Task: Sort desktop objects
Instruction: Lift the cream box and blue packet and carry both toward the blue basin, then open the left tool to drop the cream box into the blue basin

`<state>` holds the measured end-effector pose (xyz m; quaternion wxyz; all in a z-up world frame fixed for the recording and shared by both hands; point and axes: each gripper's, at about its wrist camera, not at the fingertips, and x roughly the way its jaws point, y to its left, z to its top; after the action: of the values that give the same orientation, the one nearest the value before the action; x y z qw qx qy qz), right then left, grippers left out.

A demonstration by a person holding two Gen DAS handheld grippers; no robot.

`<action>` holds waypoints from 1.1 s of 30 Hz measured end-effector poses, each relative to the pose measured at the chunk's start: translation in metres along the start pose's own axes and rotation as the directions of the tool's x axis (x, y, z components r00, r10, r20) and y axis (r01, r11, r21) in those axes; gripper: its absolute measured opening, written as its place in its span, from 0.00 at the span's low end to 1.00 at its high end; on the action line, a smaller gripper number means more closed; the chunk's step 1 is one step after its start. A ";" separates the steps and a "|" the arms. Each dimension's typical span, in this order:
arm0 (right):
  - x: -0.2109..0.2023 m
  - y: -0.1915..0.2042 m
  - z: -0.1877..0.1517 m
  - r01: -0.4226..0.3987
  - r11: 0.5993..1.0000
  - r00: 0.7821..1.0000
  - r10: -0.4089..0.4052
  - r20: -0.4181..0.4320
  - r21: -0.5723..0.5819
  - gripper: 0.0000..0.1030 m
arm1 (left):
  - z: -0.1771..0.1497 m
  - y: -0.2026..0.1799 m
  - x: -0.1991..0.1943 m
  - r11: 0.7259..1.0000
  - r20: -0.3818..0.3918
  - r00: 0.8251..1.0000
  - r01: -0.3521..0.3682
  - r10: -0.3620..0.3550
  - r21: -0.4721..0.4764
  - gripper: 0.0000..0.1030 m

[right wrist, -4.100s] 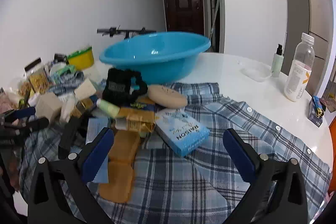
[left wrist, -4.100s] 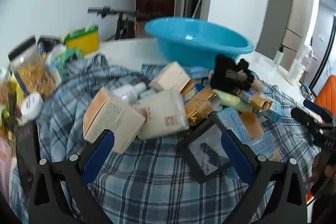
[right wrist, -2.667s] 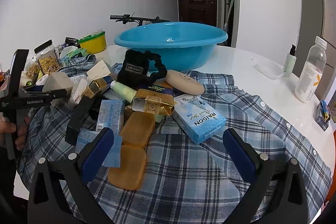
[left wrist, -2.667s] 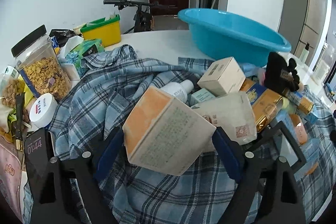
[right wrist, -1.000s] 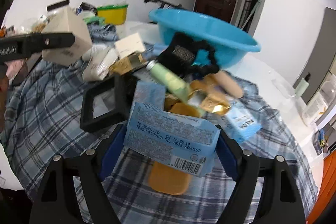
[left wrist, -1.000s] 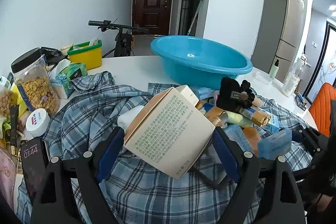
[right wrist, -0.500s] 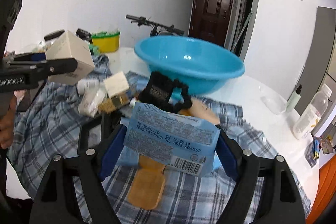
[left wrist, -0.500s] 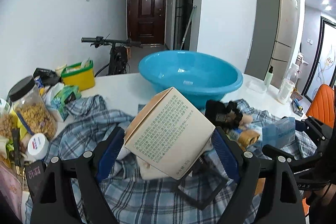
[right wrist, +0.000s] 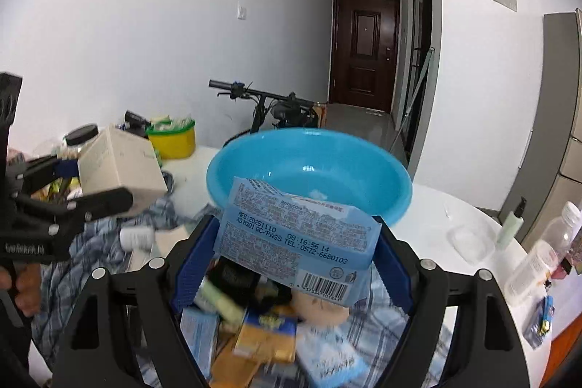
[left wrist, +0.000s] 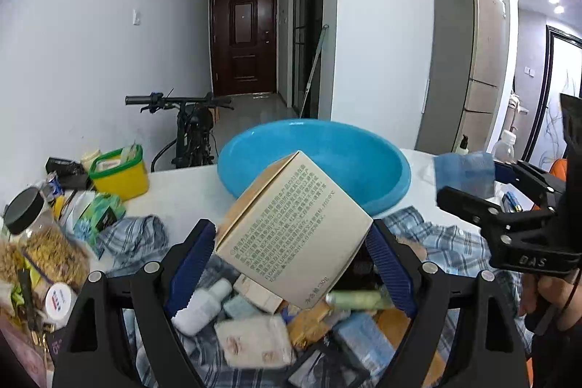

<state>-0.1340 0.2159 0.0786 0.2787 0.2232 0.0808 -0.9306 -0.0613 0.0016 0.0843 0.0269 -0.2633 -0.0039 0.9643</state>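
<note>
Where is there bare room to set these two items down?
The basin looks empty. Bare tabletop lies between the yellow tub and the basin, and more to the basin's right, before the clear lid and bottles. The shirt below both tools is crowded.

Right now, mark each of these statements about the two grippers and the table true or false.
1. The left gripper holds a beige carton between its fingers. True.
2. The right gripper is empty. False: it grips a light blue wipes pack.
3. The blue basin lies upside down. False: it sits upright, open side up.
4. A bicycle stands beyond the table. True.
5. The yellow tub has a red lid. False: its rim is green.
</note>
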 end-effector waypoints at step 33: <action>0.133 -0.034 0.007 -0.009 1.000 1.000 0.010 -0.029 0.008 0.78 | 0.039 0.019 0.169 0.999 -0.072 0.997 -0.038 0.037 -0.005 0.84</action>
<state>-0.2541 0.1780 0.0245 0.2810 0.2383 0.0803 -0.9262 -0.2268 -0.0081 0.0315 0.0080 -0.2979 -0.0011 0.9546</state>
